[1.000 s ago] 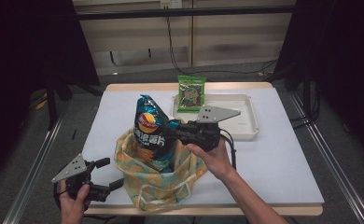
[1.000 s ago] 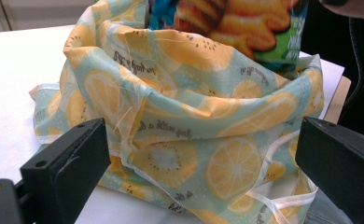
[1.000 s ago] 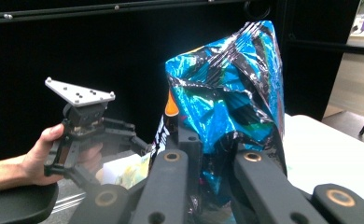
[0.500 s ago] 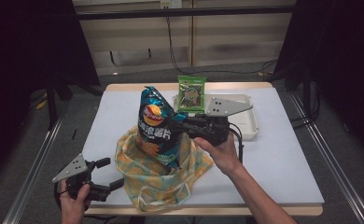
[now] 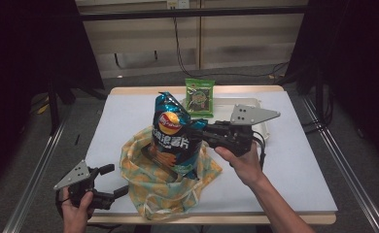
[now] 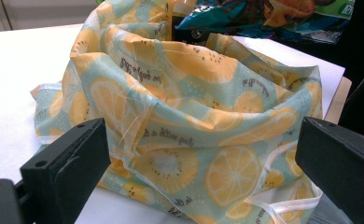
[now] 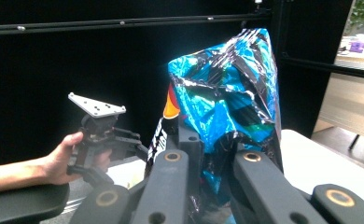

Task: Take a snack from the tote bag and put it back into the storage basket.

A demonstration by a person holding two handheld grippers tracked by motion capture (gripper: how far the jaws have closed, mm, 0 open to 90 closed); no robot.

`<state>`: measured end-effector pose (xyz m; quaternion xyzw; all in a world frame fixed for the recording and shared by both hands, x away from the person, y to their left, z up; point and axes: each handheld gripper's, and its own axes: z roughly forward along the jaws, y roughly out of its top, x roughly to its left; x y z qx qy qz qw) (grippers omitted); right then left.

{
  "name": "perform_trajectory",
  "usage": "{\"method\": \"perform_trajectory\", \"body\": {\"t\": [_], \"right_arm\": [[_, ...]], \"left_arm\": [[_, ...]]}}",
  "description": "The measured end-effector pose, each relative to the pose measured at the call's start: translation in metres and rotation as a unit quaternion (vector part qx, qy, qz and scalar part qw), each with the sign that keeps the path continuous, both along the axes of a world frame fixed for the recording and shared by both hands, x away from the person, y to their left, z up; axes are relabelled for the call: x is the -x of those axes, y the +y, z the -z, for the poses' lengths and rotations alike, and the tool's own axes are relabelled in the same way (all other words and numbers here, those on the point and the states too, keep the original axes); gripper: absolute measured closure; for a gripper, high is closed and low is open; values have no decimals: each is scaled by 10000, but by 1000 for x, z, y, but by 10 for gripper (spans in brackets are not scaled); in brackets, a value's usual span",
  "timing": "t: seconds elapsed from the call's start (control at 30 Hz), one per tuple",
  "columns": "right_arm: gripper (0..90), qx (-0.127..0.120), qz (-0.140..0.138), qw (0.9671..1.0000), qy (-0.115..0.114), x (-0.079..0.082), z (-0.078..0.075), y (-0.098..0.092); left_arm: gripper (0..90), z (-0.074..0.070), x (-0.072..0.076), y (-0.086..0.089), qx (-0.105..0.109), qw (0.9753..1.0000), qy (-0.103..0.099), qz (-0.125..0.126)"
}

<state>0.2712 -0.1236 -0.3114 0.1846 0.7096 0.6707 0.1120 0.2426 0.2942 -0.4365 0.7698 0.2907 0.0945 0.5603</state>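
Your right gripper (image 5: pixel 197 132) clamps the blue chip bag (image 5: pixel 172 133) above the lemon-print cloth bag (image 5: pixel 158 182); your left gripper (image 5: pixel 111 182) is wide open, empty.

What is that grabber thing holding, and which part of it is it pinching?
The right hand-held gripper pinches the blue chip bag by its side edge, about halfway up, above the lemon-print cloth bag. The left hand-held gripper is open and holds nothing.

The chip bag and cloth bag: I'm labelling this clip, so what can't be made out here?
- Chip bag bottom: high view, hidden by the cloth bag folds.
- Cloth bag's inside: left gripper view, blocked by its front wall.
- Right tongs tips: right gripper view, buried in crinkled foil.
- Green packet print: high view, too small.
- White tray contents: hidden behind the gripper.
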Motion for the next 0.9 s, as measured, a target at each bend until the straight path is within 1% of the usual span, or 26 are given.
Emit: {"method": "perform_trajectory", "body": {"t": [0.17,0.2,0.27,0.3,0.37,0.4,0.5,0.57,0.63,0.67,0.7,0.73,0.77,0.9], "right_arm": [[866,32,116,9999,23,5,3,-15],[866,60,144,9999,65,6,4,-19],[866,116,179,9998,50,7,4,-24],[866,137,222,9996,48,9,4,-28],[866,99,250,9996,48,11,4,-33],[866,72,270,9996,49,12,3,-36],[866,32,337,9994,44,14,3,-46],[866,63,404,9992,16,16,3,-52],[866,9,433,9991,19,17,4,-57],[866,20,449,9990,34,17,4,-60],[866,10,469,9989,26,17,4,-62],[867,-2,487,9988,18,17,4,-64],[866,-36,518,9986,7,17,3,-67],[866,-45,610,9981,-36,17,2,-77]], "left_arm": [[27,0,-1,1,-2,10000,-13,-30],[27,0,0,1,-14,10000,-6,-33],[27,0,1,1,12,10000,-13,-84],[27,-1,1,2,-24,10000,-23,-64],[27,-2,2,2,8,10000,-31,-61],[27,-2,3,2,-56,9999,-40,-132],[27,-2,3,2,-30,10000,-67,-68],[27,-3,3,2,-11,10000,-62,-75],[27,-3,3,2,19,10000,-62,-61],[27,-3,3,2,-5,10000,-56,-76],[27,-3,4,2,-73,9998,-65,-154],[27,-3,3,2,3,9999,-49,-127],[27,-3,4,2,-9,9998,-51,-167],[27,-3,4,3,-2,9999,-41,-136]]}}
